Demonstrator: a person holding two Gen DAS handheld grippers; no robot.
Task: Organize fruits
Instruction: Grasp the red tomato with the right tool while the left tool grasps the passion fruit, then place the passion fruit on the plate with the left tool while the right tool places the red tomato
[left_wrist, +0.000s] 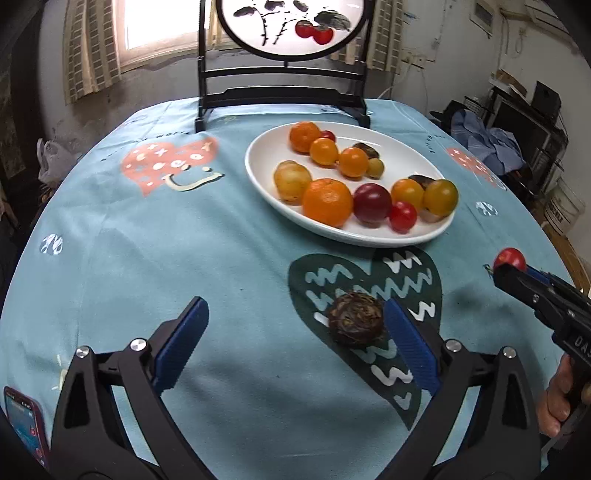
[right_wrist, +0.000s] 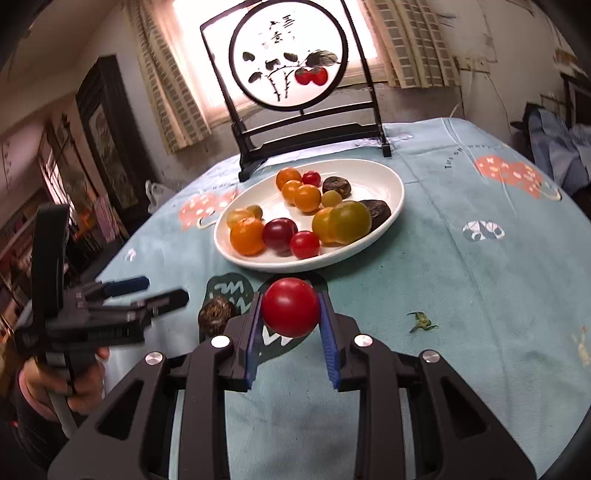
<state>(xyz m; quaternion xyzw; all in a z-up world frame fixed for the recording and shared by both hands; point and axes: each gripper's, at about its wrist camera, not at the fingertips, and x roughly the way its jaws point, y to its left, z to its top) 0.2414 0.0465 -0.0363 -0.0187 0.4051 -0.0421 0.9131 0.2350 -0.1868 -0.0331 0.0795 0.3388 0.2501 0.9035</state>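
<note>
A white oval plate (left_wrist: 263, 176) (right_wrist: 386, 184) with several oranges, tomatoes and dark fruits sits on the blue tablecloth at the far centre. My right gripper (right_wrist: 290, 297) is shut on a red tomato (right_wrist: 290, 307), held just above the cloth in front of the plate. In the left wrist view that tomato (left_wrist: 510, 258) shows at the tip of the right gripper (left_wrist: 498, 268), at the right edge. My left gripper (left_wrist: 295, 304) (right_wrist: 164, 290) stands open over the cloth. A dark brown wrinkled fruit (left_wrist: 356, 323) (right_wrist: 216, 314) lies just inside its right finger (left_wrist: 408, 343), and nothing is gripped.
A black-framed round painted screen (left_wrist: 284, 92) (right_wrist: 291, 110) stands behind the plate. A green tomato stem (right_wrist: 422, 321) lies on the cloth to the right. A phone (left_wrist: 23, 419) lies at the near left. A person's hand (right_wrist: 66, 384) holds the left gripper.
</note>
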